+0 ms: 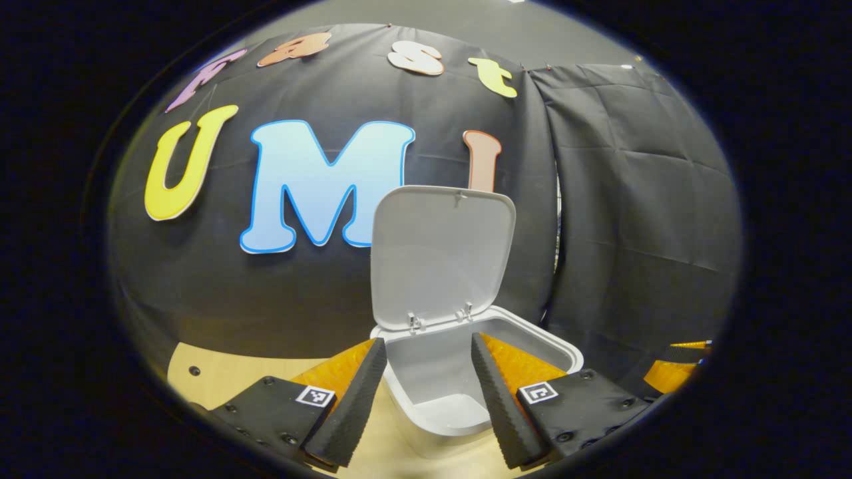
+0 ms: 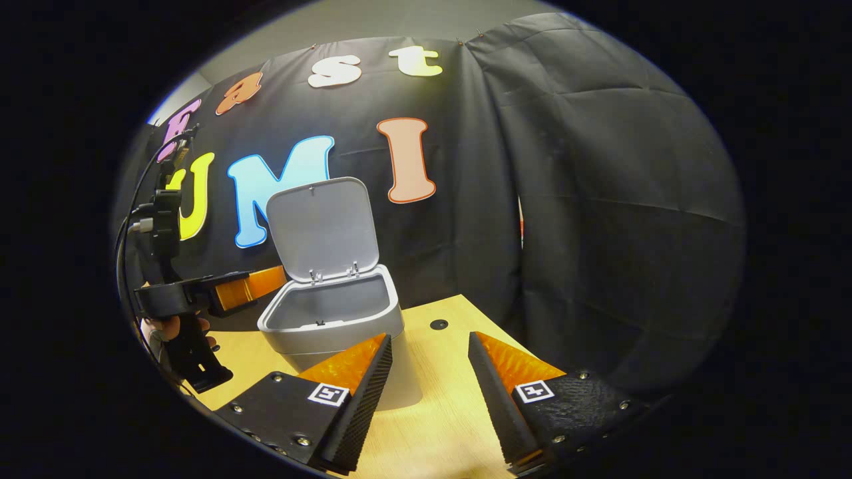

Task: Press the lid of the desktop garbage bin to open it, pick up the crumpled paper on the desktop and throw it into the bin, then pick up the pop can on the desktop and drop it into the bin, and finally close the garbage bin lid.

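Observation:
The grey desktop bin [image 1: 459, 392] stands open, its lid [image 1: 442, 256] tipped upright against the back wall. My left gripper [image 1: 428, 340] is open just in front of the bin's mouth, with nothing between its fingers. The part of the bin's inside that shows holds nothing. In the right gripper view the bin [image 2: 333, 319] is at centre left with its lid [image 2: 324, 229] raised. My right gripper [image 2: 430, 337] is open and empty over the table, to the right of the bin. The left gripper [image 2: 266, 283] reaches to the bin's left rim, held by a hand [image 2: 176, 329].
The light wooden table [image 2: 446, 412] runs to the black cloth wall close behind the bin. A small dark round fitting [image 2: 438, 324] is set in the tabletop right of the bin. Part of the right gripper [image 1: 675, 366] shows at the far right of the left gripper view.

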A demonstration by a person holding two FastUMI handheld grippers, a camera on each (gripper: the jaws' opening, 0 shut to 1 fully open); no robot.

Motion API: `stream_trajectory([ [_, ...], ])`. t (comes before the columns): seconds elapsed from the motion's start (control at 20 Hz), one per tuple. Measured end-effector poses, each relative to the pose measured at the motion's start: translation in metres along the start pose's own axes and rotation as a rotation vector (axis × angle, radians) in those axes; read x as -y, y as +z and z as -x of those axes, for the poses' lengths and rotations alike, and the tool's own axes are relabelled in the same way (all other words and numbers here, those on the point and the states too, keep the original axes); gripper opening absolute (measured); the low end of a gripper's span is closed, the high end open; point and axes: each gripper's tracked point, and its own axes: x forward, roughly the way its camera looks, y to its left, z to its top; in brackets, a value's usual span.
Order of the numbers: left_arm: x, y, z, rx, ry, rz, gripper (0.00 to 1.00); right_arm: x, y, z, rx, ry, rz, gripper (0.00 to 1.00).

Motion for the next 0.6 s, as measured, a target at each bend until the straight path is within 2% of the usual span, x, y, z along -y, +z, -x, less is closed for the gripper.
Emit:
stream_trajectory([
  [0.25, -0.037, -0.004, 0.017, -0.007, 0.073, 0.016, 0.85, -0.024, -0.007, -0.006, -0.02, 0.066, 0.015, 0.76],
  [0.6, -0.097, -0.01, 0.053, -0.006, 0.195, 0.046, 0.86, -0.078, -0.023, -0.013, -0.069, 0.215, 0.069, 0.76],
])
